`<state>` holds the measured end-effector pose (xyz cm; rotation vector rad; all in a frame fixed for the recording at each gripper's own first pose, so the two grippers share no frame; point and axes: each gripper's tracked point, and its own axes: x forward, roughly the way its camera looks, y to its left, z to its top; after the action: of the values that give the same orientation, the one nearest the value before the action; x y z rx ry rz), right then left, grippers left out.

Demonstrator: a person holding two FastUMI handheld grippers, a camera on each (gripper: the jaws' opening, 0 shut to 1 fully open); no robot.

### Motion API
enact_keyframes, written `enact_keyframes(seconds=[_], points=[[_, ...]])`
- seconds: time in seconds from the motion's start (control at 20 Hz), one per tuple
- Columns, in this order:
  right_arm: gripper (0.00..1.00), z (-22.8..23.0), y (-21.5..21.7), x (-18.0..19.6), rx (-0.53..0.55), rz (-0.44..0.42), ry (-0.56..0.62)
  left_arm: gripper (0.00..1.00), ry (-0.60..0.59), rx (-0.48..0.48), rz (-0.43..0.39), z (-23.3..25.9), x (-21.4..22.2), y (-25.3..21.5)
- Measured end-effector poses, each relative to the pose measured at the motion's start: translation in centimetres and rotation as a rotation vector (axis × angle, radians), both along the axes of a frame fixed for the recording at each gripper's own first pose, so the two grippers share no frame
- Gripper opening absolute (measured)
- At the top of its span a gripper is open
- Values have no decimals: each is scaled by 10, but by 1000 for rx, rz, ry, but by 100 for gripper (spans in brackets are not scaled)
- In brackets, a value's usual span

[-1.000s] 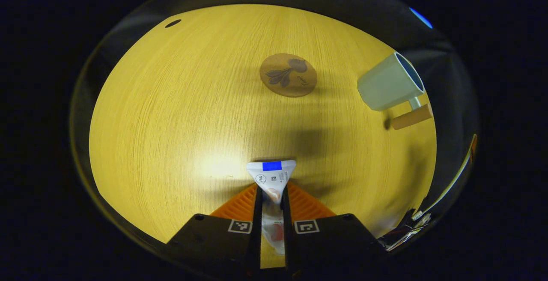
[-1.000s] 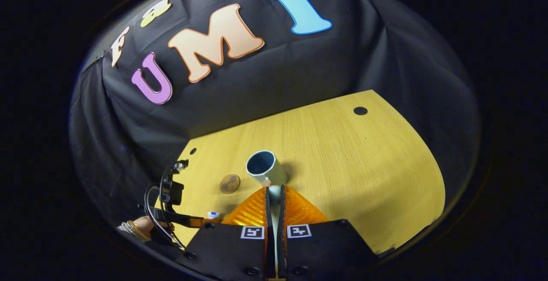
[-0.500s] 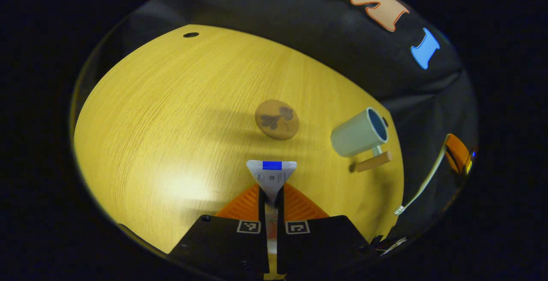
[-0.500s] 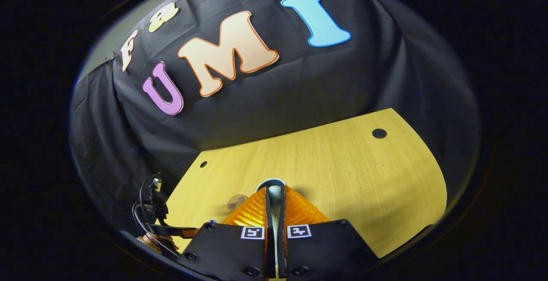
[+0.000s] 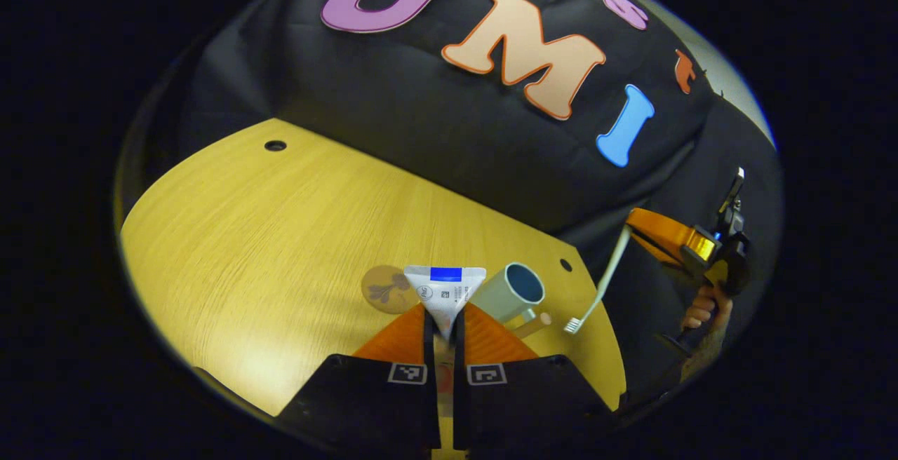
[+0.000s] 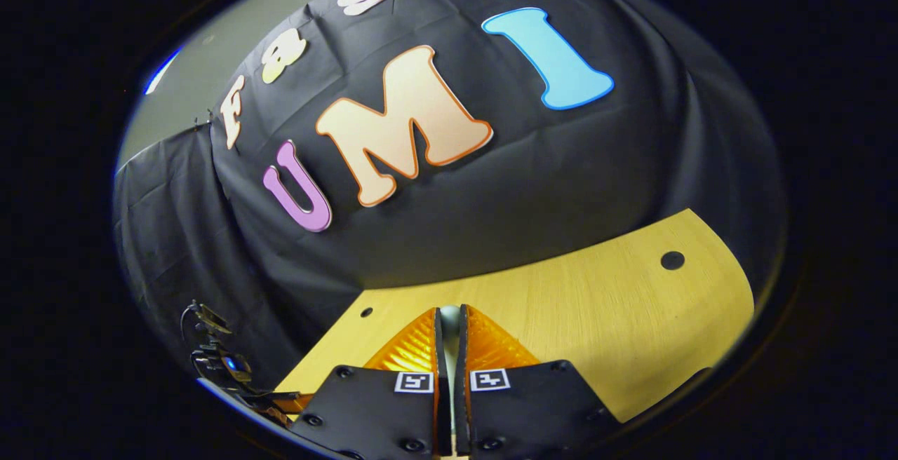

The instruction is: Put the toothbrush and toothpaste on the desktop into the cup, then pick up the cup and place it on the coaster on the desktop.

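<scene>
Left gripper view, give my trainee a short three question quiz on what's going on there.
1. True or false: the cup already stands on the coaster.
2. What is the left hand-held gripper shut on?
A. toothbrush
B. toothpaste
C. coaster
3. Fill in: the toothbrush, held by the right hand-held gripper, hangs with its bristle end pointing ____.

Key
1. False; the cup is on the desktop beside the coaster.
2. B, the toothpaste.
3. Down.
</scene>
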<state>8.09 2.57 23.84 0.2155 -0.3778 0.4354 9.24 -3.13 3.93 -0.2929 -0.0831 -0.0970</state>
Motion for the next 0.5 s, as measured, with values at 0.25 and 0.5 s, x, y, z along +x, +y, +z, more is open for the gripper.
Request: enact_keyframes(seconds=[0.25,0.5], points=[[5,27,5,25,31,9,-93,6,-133,7,-36,41,-11,-20],[5,8,12,65,-51,-56,-93,6,-242,50,-71,80,-9,-33]])
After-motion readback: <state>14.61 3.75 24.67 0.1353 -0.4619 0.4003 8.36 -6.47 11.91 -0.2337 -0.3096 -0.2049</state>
